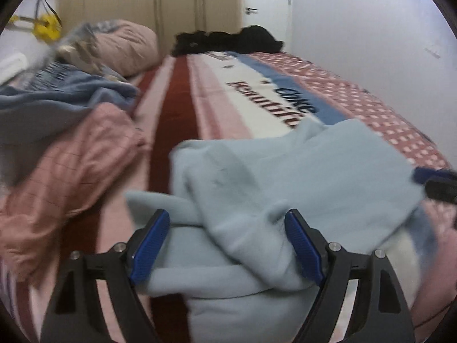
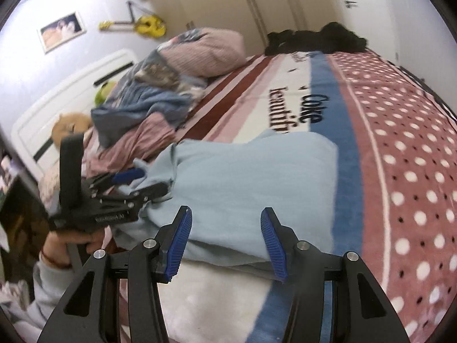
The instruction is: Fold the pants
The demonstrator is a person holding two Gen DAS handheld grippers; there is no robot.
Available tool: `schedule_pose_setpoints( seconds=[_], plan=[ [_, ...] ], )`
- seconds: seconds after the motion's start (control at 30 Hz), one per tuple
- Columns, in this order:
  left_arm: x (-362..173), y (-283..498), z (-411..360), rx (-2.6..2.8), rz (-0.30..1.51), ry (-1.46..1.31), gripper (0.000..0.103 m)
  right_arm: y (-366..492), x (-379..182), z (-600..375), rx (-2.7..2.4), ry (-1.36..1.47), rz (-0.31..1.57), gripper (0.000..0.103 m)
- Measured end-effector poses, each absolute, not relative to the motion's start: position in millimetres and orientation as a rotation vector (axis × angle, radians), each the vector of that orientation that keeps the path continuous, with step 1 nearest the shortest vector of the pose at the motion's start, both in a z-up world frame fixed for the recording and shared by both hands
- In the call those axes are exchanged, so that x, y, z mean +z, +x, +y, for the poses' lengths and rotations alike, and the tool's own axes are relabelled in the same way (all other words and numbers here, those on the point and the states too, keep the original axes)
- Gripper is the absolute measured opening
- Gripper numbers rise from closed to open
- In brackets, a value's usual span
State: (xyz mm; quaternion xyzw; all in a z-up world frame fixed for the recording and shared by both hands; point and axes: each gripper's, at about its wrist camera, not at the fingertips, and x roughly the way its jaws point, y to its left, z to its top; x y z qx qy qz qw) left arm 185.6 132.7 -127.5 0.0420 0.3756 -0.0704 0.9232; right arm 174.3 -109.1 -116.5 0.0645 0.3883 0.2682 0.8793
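Observation:
The light blue pants [image 1: 285, 171] lie folded in a thick bundle on the patterned blanket [image 1: 257, 91]. My left gripper [image 1: 227, 214] stands wide over the bundle's left end, and soft cloth bulges up between its blue pads without being pinched. The right wrist view shows the same pants [image 2: 251, 185] as a rough rectangle, with the left gripper [image 2: 151, 180] at their left edge, held by a hand [image 2: 71, 240]. My right gripper [image 2: 226, 210] is open above the pants' near edge, pads off the cloth. It also shows at the pants' right edge as the right gripper [image 1: 428, 181].
A heap of pink and blue bedding [image 1: 71, 157] and a pink pillow [image 1: 128, 48] fill the left side of the bed. Black clothes [image 1: 228, 40] lie at the far end. A wardrobe [image 1: 148, 0] stands behind, and a white wall [image 1: 371, 28] runs along the right.

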Motion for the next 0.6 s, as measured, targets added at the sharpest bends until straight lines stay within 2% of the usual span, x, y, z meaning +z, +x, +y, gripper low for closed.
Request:
schedule_pose_setpoints(
  seconds=[0.13, 0.2, 0.33, 0.37, 0.4, 0.43, 0.5, 0.6],
  plan=[
    [-127, 179, 161, -0.030, 0.742, 0.050, 0.048, 175, -119, -123, 0.537, 0.186, 0.802, 0.046],
    [-131, 176, 175, 0.033, 0.751, 0.049, 0.045, 178, -120, -126, 0.518, 0.192, 0.804, 0.046],
    [-146, 178, 209, 0.081, 0.827, -0.010, 0.046, 183, -126, -135, 0.476, 0.221, 0.825, 0.046],
    [-145, 175, 215, 0.089, 0.822, -0.035, 0.046, 183, -128, -138, 0.475, 0.236, 0.828, 0.046],
    [-142, 172, 220, 0.083, 0.803, -0.065, 0.051, 185, -129, -140, 0.475, 0.253, 0.831, 0.046],
    [-133, 167, 223, 0.043, 0.762, -0.095, 0.062, 185, -129, -142, 0.476, 0.264, 0.833, 0.046],
    [-121, 159, 218, -0.033, 0.702, -0.109, 0.077, 187, -130, -144, 0.469, 0.275, 0.834, 0.046],
    [-110, 155, 190, -0.205, 0.670, -0.094, 0.085, 190, -129, -145, 0.466, 0.300, 0.834, 0.048]
  ],
)
